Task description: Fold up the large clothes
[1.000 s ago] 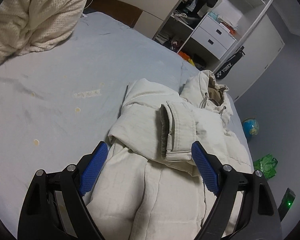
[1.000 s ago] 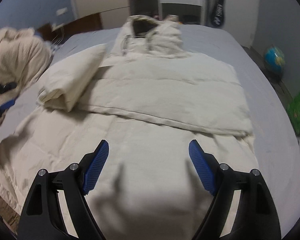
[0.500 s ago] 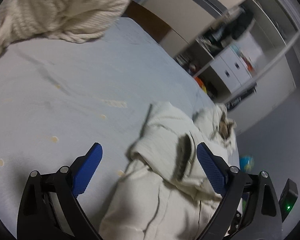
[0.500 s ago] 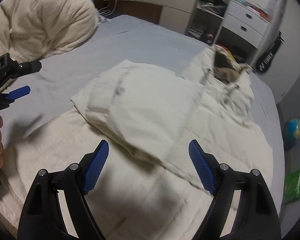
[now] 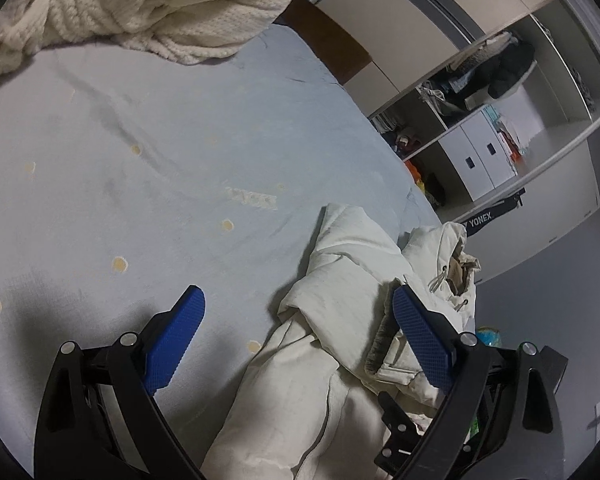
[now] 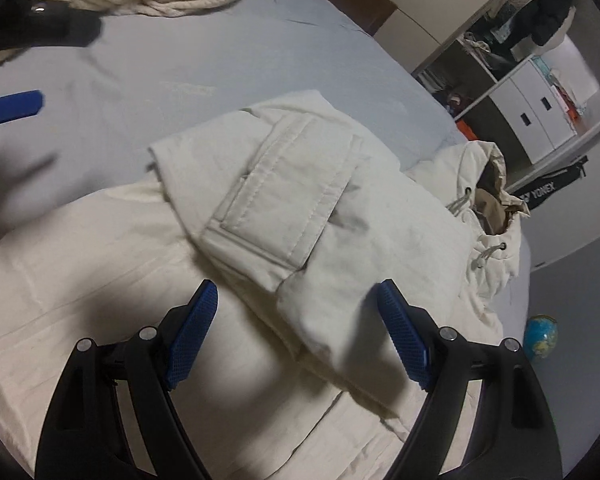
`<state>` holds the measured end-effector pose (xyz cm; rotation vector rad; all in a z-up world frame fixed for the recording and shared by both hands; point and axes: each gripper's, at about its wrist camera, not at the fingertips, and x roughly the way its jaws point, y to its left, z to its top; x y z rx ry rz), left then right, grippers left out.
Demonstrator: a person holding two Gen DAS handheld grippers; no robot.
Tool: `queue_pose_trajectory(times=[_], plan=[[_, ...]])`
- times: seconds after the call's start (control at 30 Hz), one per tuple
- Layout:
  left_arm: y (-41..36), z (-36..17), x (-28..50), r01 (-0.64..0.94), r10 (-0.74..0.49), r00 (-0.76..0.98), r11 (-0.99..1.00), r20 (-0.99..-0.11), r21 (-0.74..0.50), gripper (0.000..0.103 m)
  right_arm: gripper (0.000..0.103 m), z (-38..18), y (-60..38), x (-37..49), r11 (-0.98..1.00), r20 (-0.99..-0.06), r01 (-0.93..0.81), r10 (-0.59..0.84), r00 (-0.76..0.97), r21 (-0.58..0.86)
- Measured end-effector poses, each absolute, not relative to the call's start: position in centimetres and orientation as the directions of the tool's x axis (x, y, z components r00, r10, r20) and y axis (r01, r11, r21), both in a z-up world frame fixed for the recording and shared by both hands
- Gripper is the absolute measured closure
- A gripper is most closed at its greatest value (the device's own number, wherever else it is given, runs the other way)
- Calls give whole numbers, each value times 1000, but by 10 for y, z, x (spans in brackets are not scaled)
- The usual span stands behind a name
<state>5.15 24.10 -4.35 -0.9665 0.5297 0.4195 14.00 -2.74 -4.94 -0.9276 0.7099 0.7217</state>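
A cream padded hooded jacket (image 6: 340,216) lies on the light blue bed (image 6: 180,64), one sleeve (image 6: 284,184) folded across its body, hood (image 6: 488,184) at the far right. My right gripper (image 6: 296,328) is open and empty, just above the jacket near the folded sleeve's cuff. My left gripper (image 5: 296,340) is open and empty, over the jacket's left edge (image 5: 332,300) and the bare sheet. One blue pad of the left gripper (image 6: 12,106) shows at the left edge of the right wrist view.
A cream knitted blanket (image 5: 140,4) is heaped at the head of the bed. An open wardrobe with white drawers (image 5: 484,156) and a Yonex bag (image 5: 488,220) stand beyond the bed. A small globe (image 6: 542,340) sits on the floor at the right.
Both grippers swung left and stayed open. The right one moved closer to the folded sleeve. The left one shifted off the jacket toward the bare sheet.
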Motion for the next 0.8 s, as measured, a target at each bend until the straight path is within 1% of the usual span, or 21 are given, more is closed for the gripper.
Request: queue_pose_trajectory(times=[0.27, 0.33, 0.47, 0.5, 0.67, 0.8], plan=[[241, -47, 55, -553, 87, 794, 513, -601, -656, 12, 25, -37, -24, 150, 462, -799, -801, 272, 537, -381], [242, -47, 56, -555, 87, 794, 507, -602, -659, 12, 35, -36, -24, 154, 479, -804, -800, 274, 528, -362], [241, -48, 56, -555, 85, 793, 508, -603, -658, 12, 49, -33, -23, 160, 502, -816, -802, 279, 506, -326], [241, -49, 55, -556, 85, 793, 507, -604, -659, 12, 55, -32, -22, 160, 500, -815, -802, 280, 507, -327], [241, -50, 55, -555, 80, 793, 502, -603, -663, 12, 63, -31, -20, 160, 508, -816, -799, 279, 506, -322], [240, -48, 58, -548, 74, 795, 511, -602, -662, 12, 75, -27, -23, 167, 543, -823, -790, 286, 491, -283]])
